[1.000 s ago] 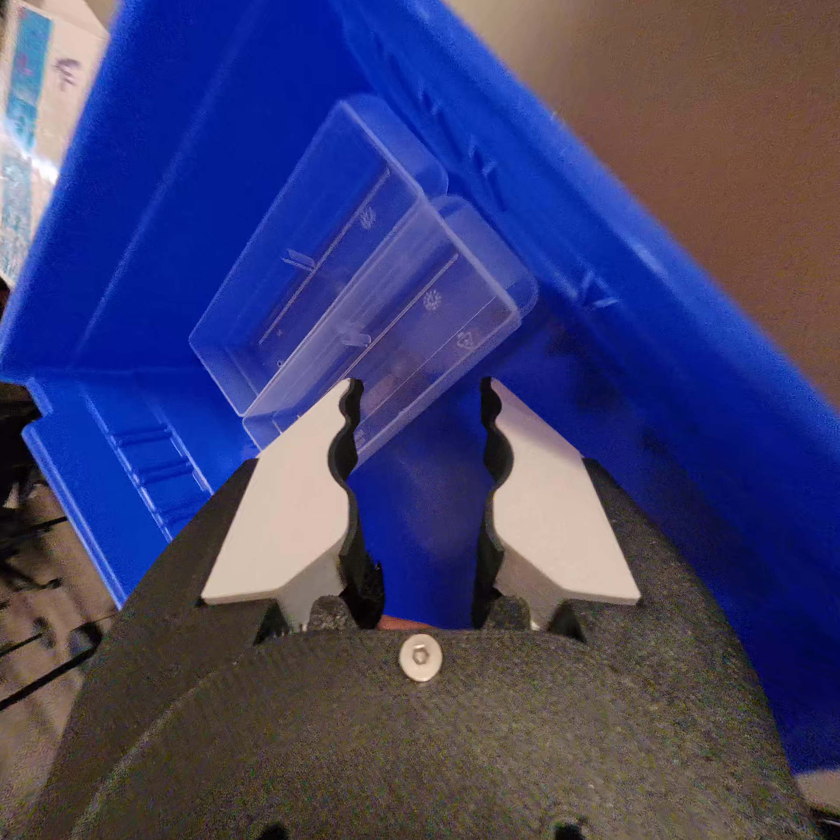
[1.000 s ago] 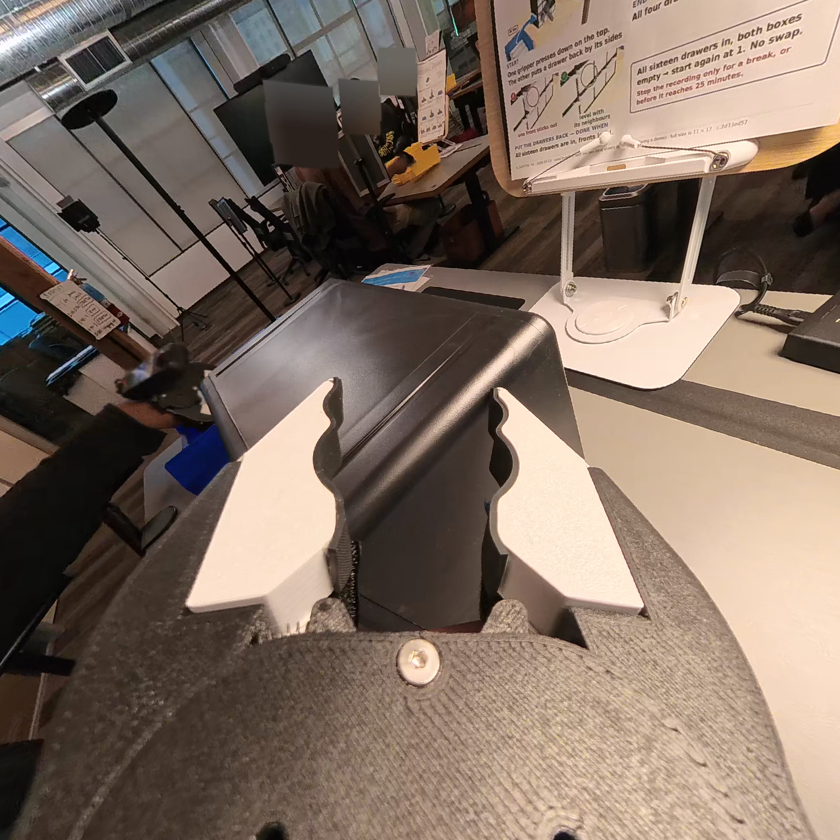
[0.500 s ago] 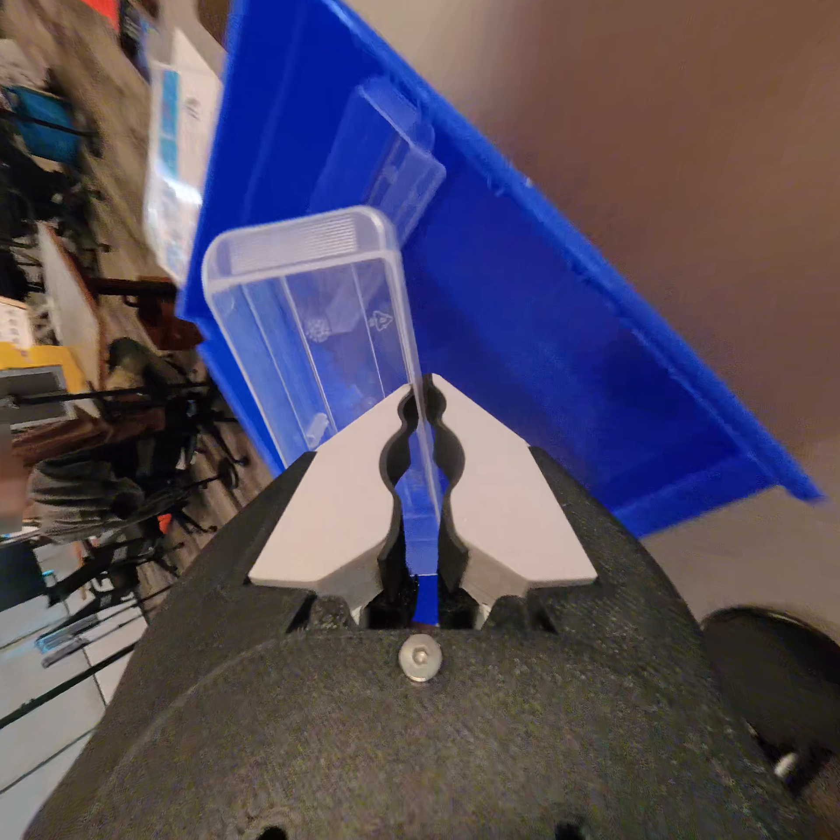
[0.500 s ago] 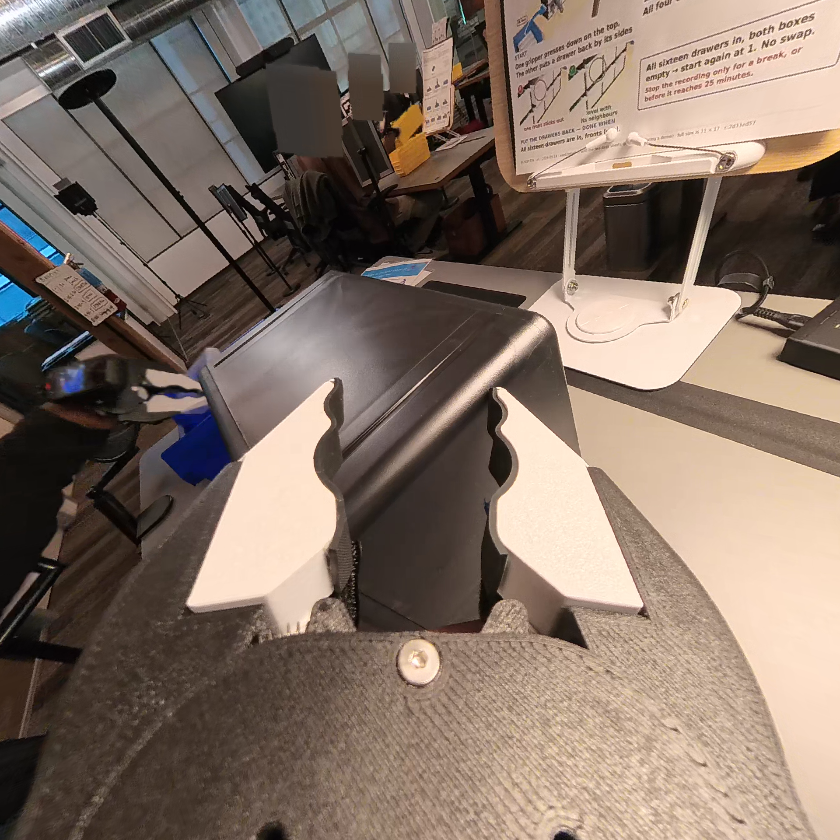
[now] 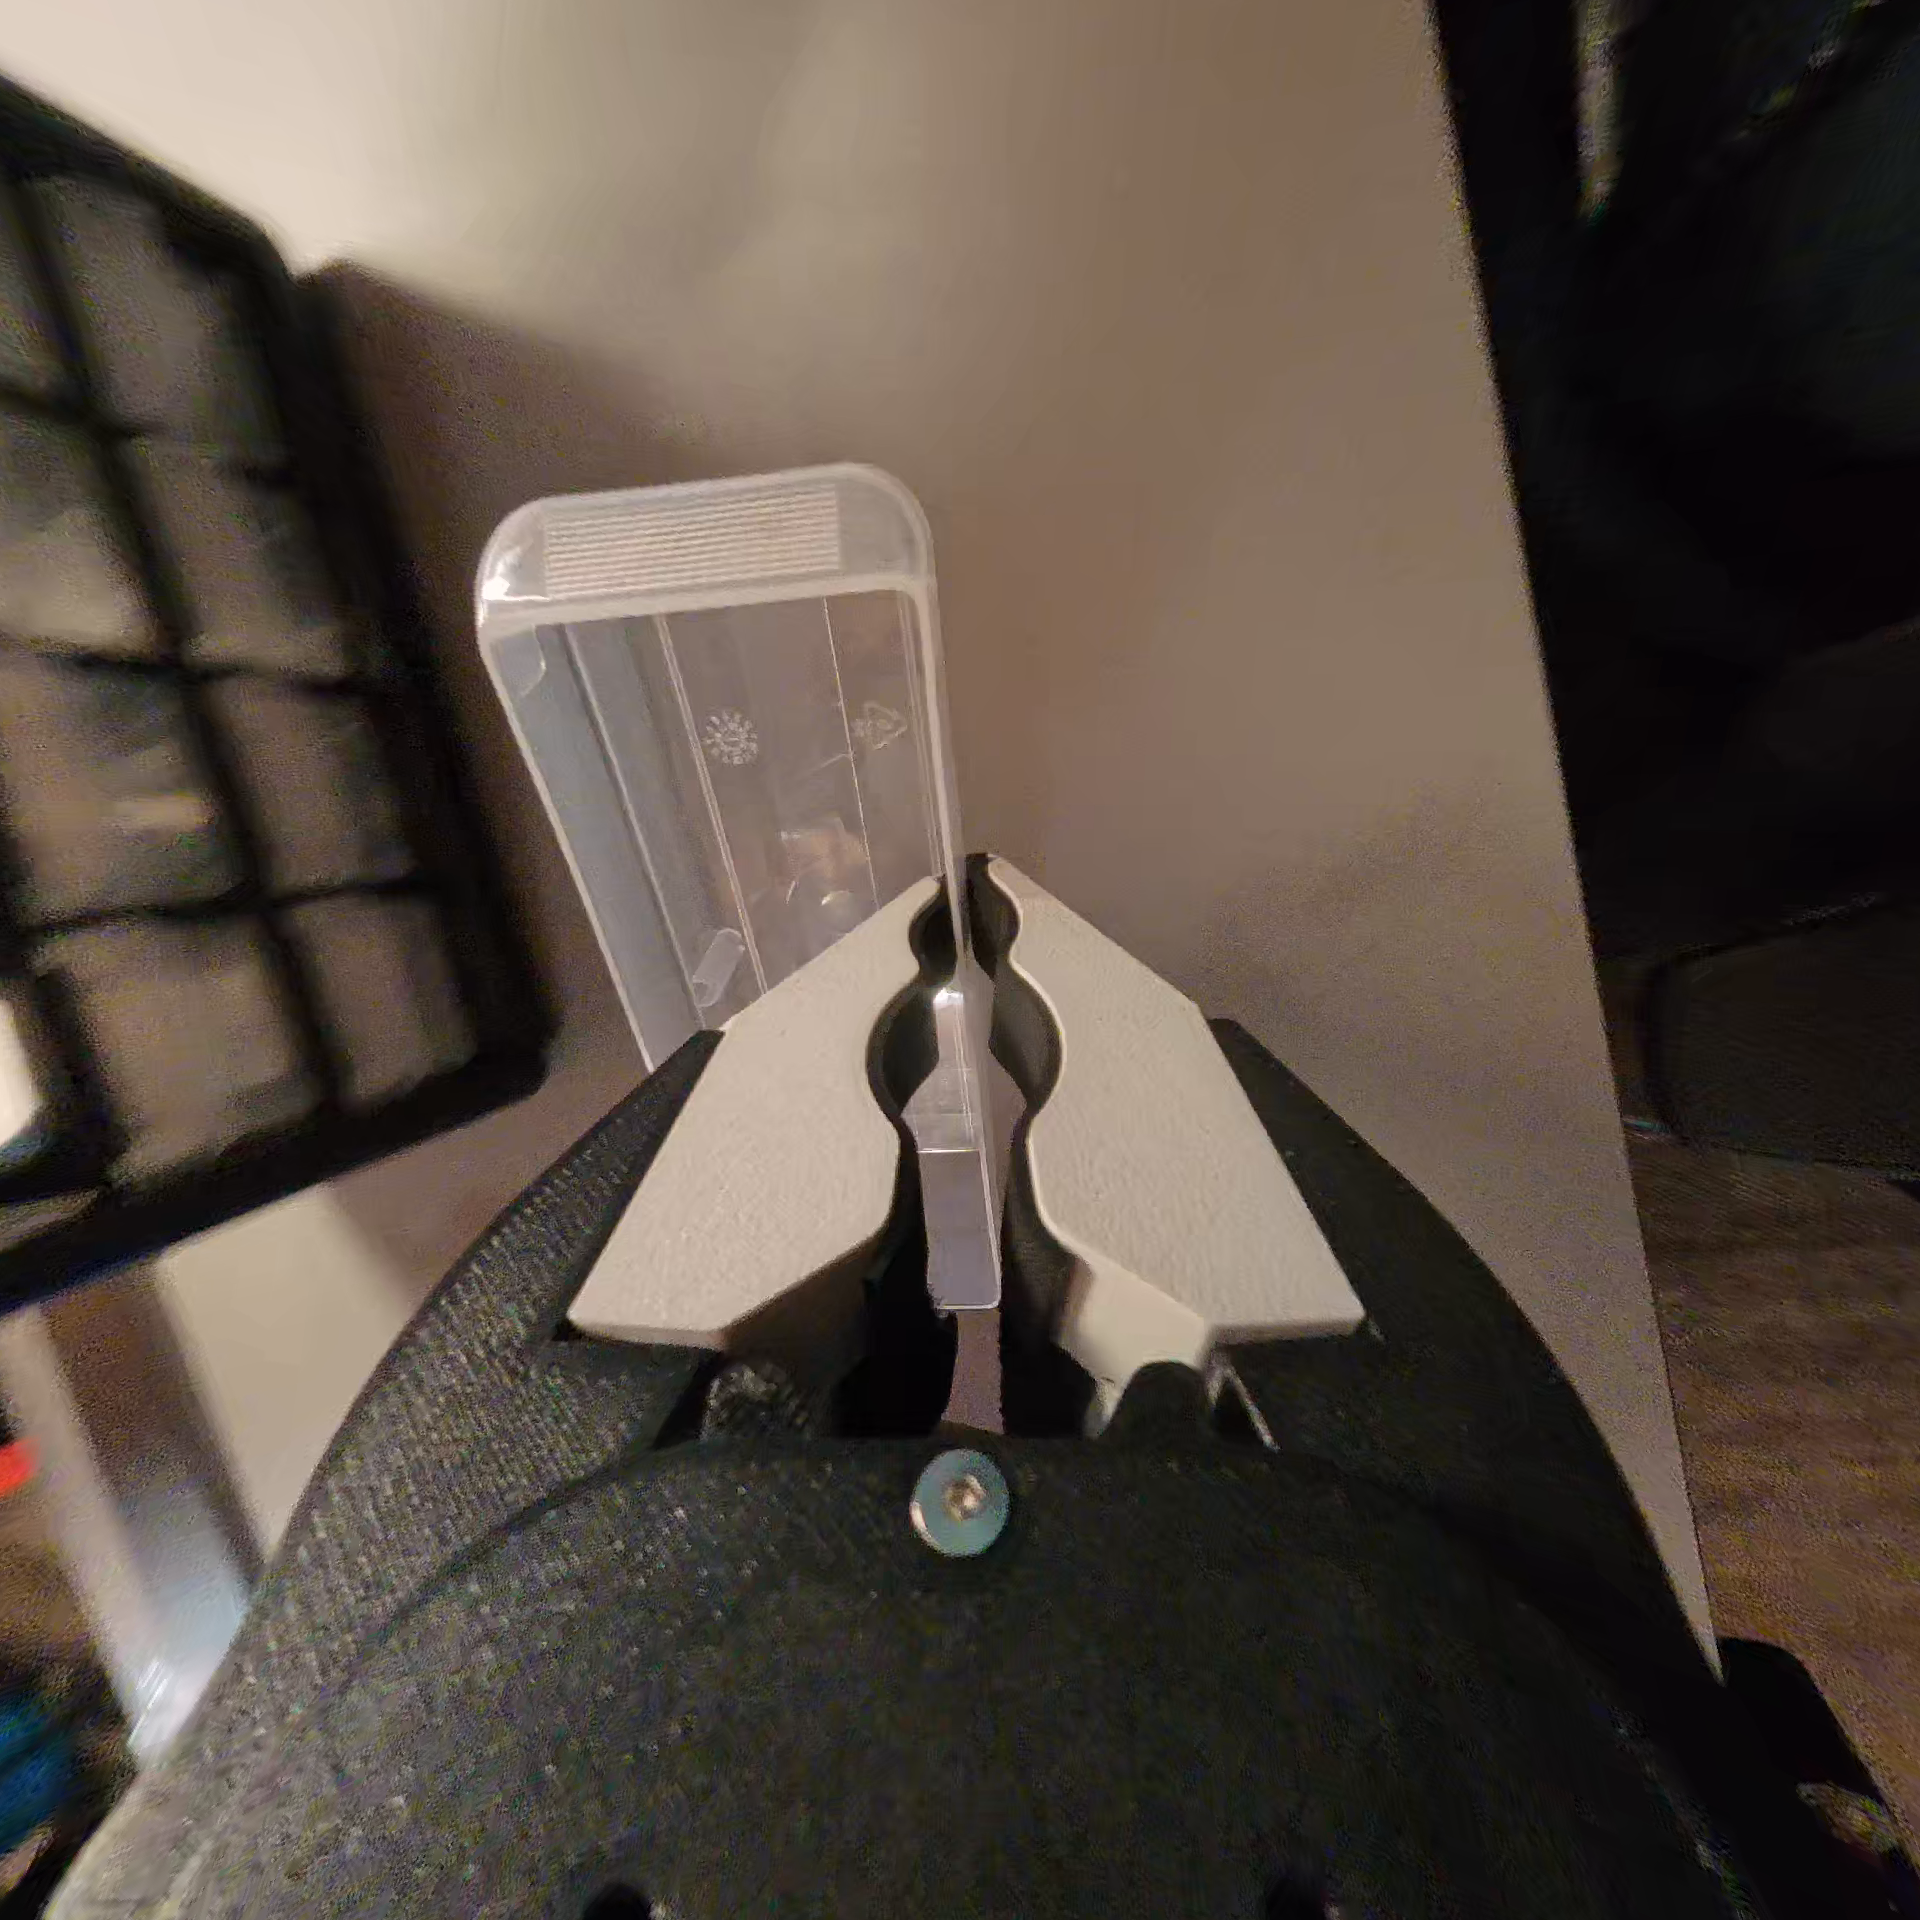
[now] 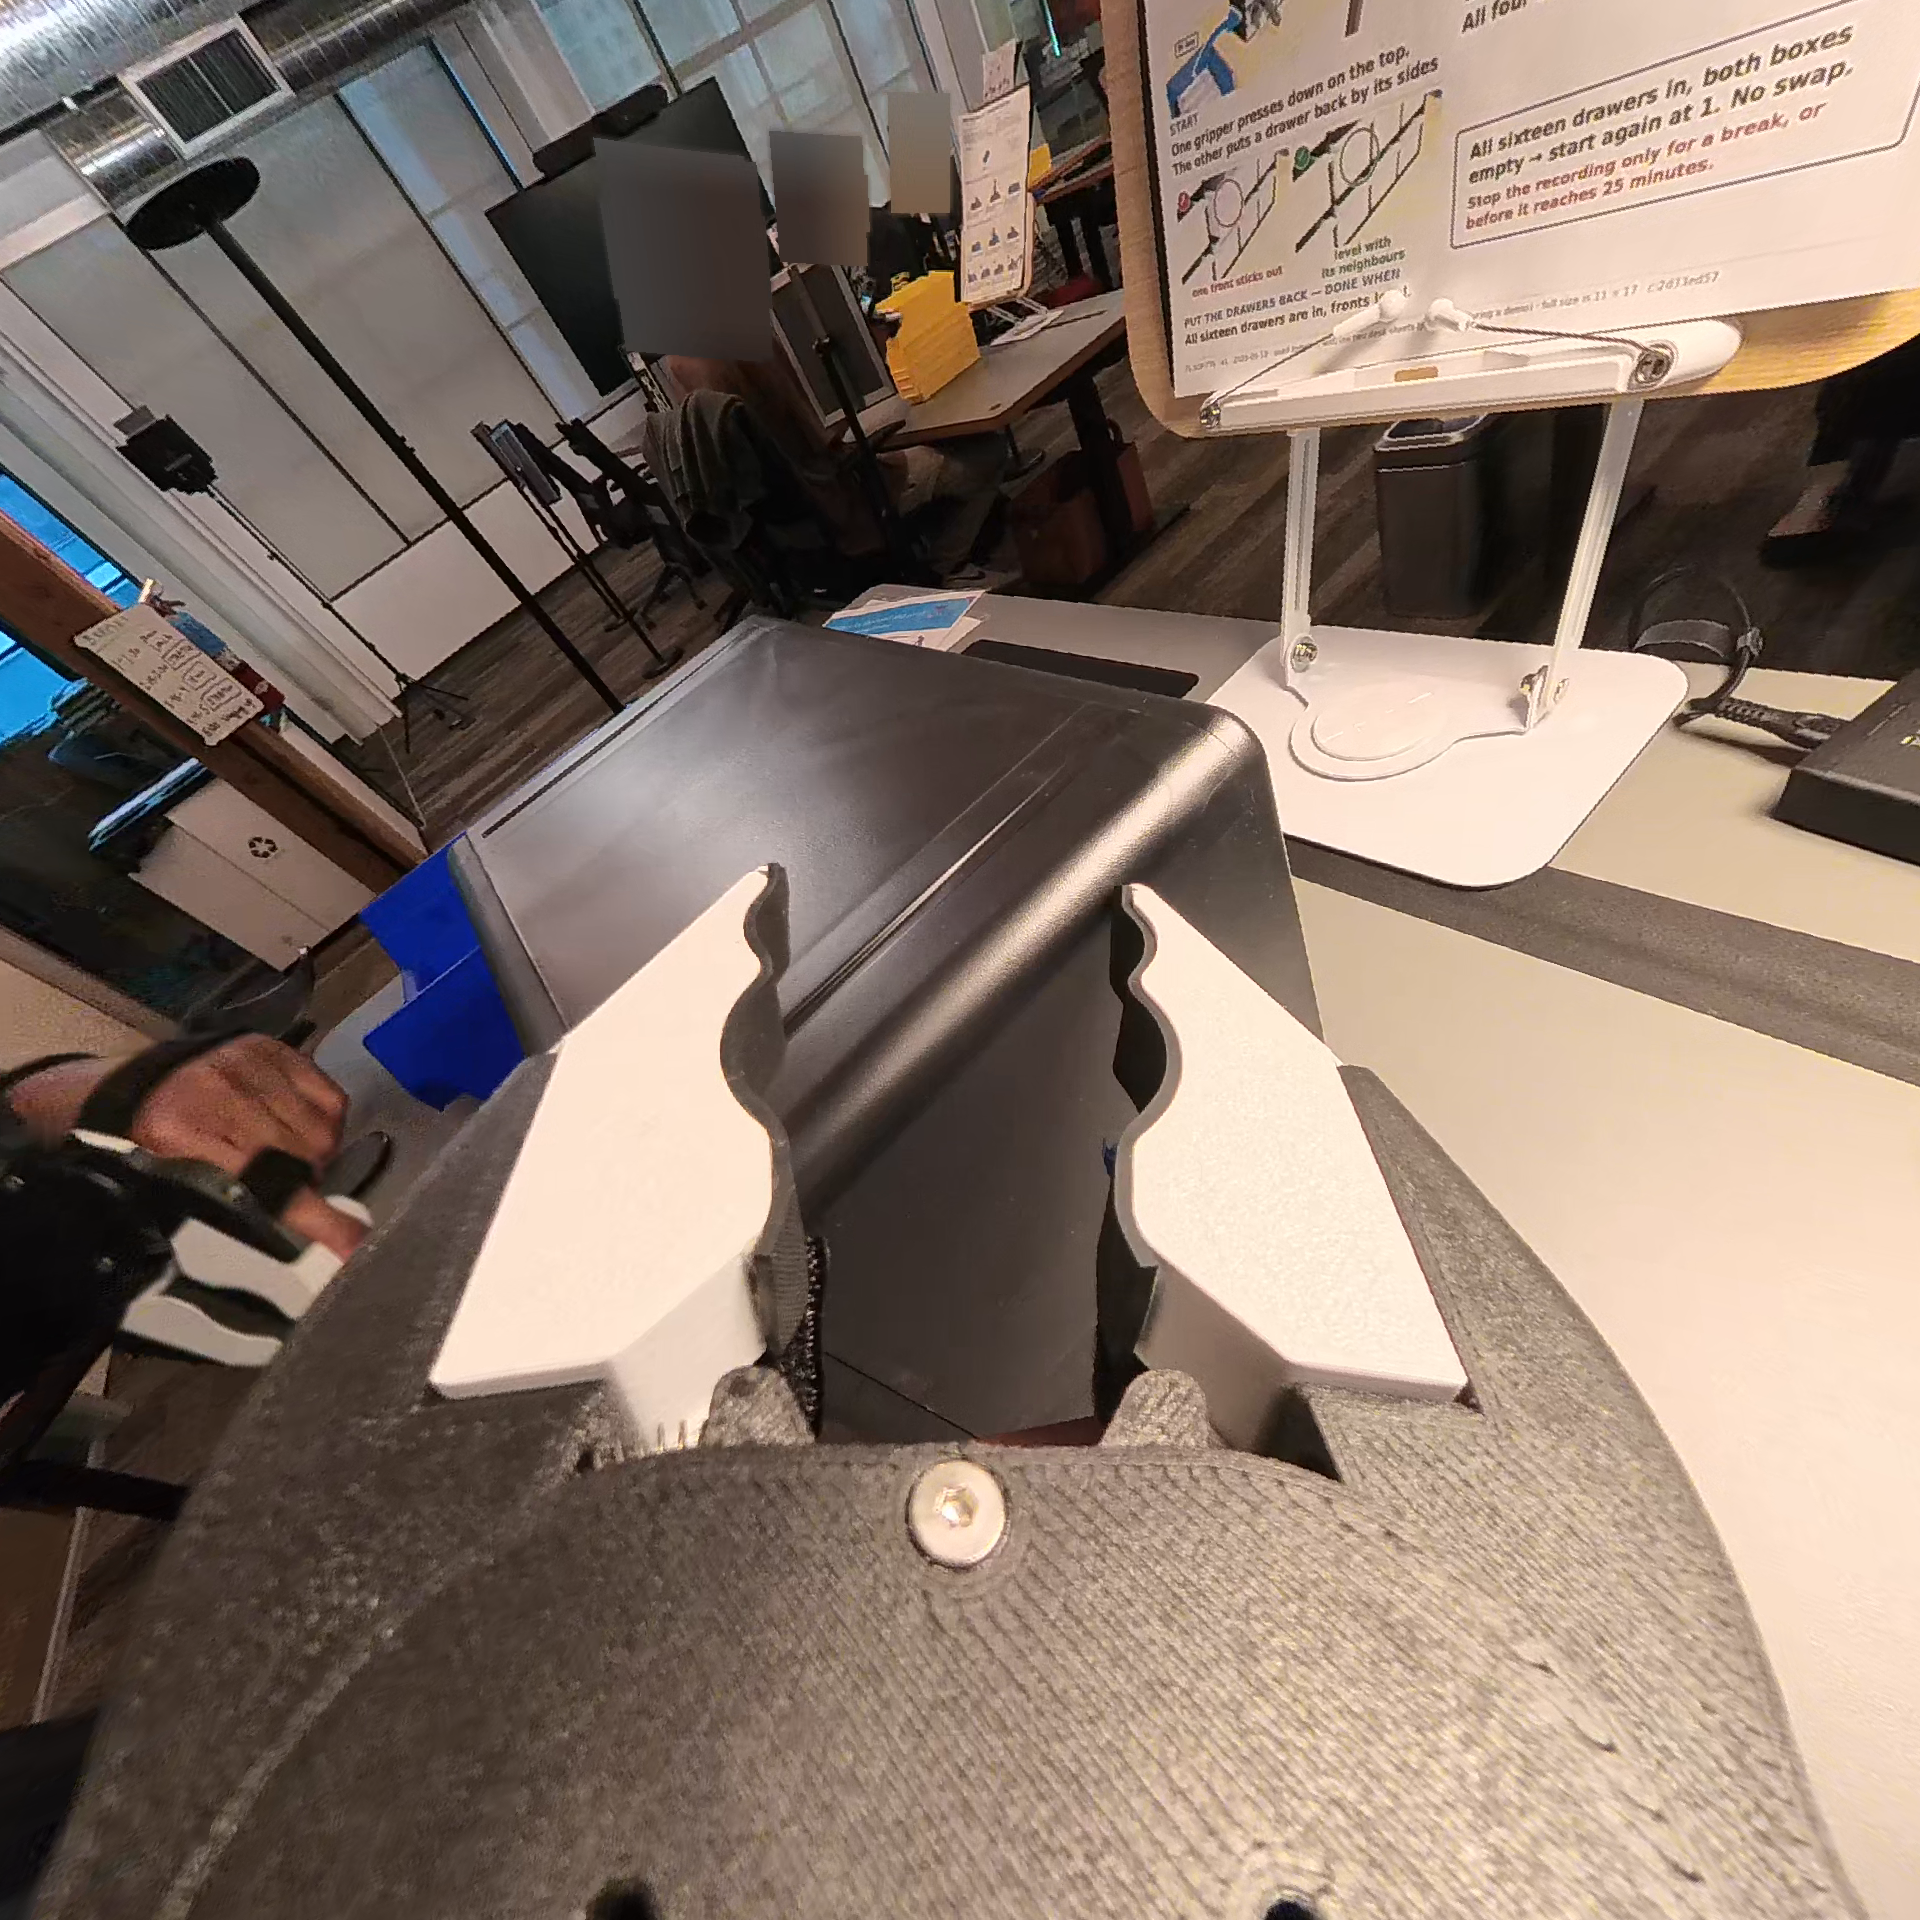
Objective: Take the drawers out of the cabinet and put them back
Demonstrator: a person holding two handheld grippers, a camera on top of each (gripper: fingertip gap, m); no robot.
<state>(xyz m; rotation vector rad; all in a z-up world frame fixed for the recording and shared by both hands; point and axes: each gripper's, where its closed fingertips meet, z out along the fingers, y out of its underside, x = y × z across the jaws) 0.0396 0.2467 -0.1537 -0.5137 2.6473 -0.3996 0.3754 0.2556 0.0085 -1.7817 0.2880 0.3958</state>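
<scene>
In the left wrist view my left gripper (image 5: 958, 883) is shut on the side wall of a clear plastic drawer (image 5: 717, 748), which stands up ahead of the fingers above the table. The black cabinet's front grid of slots (image 5: 156, 644) is at the left, blurred. In the right wrist view my right gripper (image 6: 948, 891) is open and sits on the top of the black cabinet (image 6: 852, 790), with nothing between its pads. The left gripper (image 6: 223, 1283) and the hand holding it show at the lower left there.
A blue bin (image 6: 436, 997) stands left of the cabinet. A white stand (image 6: 1455, 727) holding an instruction sheet is behind the cabinet on the grey table (image 6: 1610, 1195). A black box (image 6: 1860, 779) lies at the far right. An office with people at desks lies beyond.
My left gripper was open over drawers in the blue bin, closed on one clear drawer, lifted it out and carried it over to the cabinet front. The right gripper stayed on the cabinet top.
</scene>
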